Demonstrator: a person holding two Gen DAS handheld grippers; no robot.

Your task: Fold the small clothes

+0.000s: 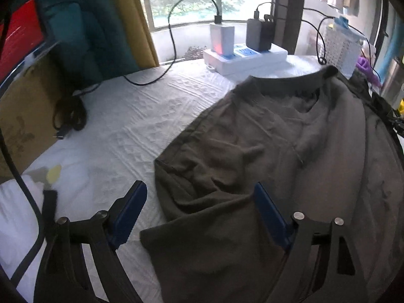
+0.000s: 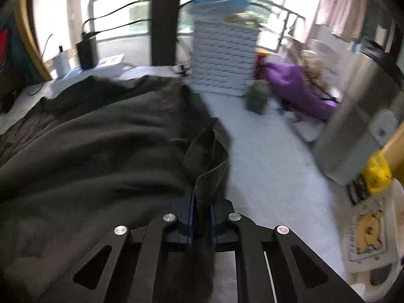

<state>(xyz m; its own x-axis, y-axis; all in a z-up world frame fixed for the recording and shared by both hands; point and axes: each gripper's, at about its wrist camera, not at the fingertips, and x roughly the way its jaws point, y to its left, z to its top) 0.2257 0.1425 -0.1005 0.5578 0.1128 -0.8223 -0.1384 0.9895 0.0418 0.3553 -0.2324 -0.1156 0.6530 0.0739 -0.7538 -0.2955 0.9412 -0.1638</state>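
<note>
A dark brown garment point(image 1: 265, 151) lies spread over the white cloth-covered table point(image 1: 126, 116), and it fills the middle and right of the left wrist view. It looks like a shirt, with its neck opening toward the upper right of the frame, near the white power strip point(image 1: 245, 58) and the white basket point(image 1: 341, 48). It is still wrinkled, and I see no clean fold in it yet, so I judge the folding is only at its beginning: one edge is taken, and all the folds are left to do.

The left gripper point(image 1: 199, 202) has its blue fingers point(image 1: 131, 212) spread wide, low in the frame. One finger is over the bare table and the other over the cloth, and it grips nothing. The right gripper point(image 2: 202, 209) is pressed together on a strip of the same garment point(image 2: 88, 151), low in the middle of its view; the pinched hem stands up just above the jaws.

Some things are hard to make out. The right wrist view is blurred, so I cannot tell if the pinched part is a sleeve or a side hem. The right edge of the garment is cut off in the left view. The purple thing point(image 2: 298, 88) at the upper right stays unclear.
</note>
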